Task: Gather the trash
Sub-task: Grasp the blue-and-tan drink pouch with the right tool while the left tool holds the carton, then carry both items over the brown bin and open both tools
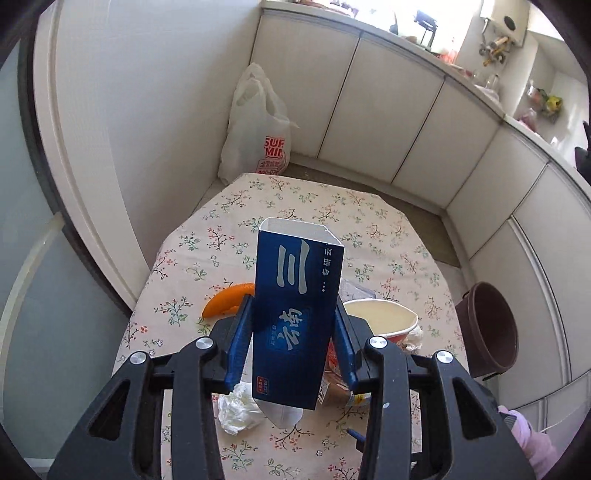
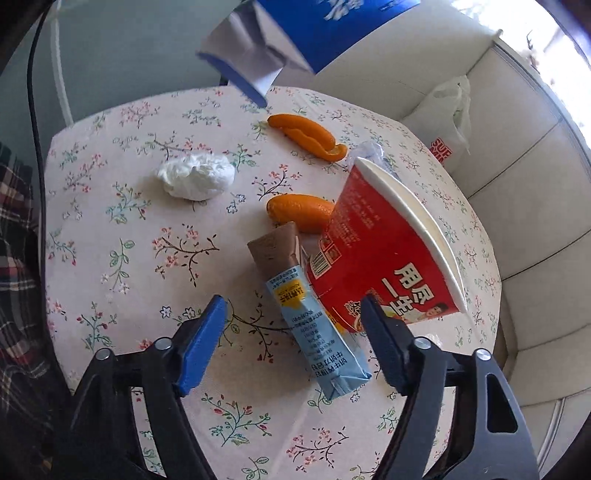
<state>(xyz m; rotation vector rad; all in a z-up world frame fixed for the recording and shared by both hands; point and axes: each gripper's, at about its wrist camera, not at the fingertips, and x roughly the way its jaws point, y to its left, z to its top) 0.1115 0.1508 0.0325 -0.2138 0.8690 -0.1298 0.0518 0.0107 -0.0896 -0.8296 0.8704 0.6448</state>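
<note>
My left gripper (image 1: 293, 308) is shut on a tall dark blue cardboard box (image 1: 291, 266), held upright above the floral table (image 1: 295, 199); its lower flap also shows at the top of the right wrist view as the blue box (image 2: 325, 22). My right gripper (image 2: 295, 332) stands open low over the table. A light blue drink carton (image 2: 317, 332) lies between its fingers, and the pads do not touch it. A tipped red noodle cup (image 2: 369, 251) leans beside the carton. Two orange peels (image 2: 303, 133) (image 2: 299, 212) and a crumpled tissue (image 2: 197, 177) lie farther back.
A brown bin (image 1: 487, 328) stands on the floor right of the table. A white plastic bag (image 1: 258, 129) sits in the far corner against white cabinets. A pink sleeve (image 1: 528, 439) shows at lower right. Plaid cloth (image 2: 14, 240) lies at the left edge.
</note>
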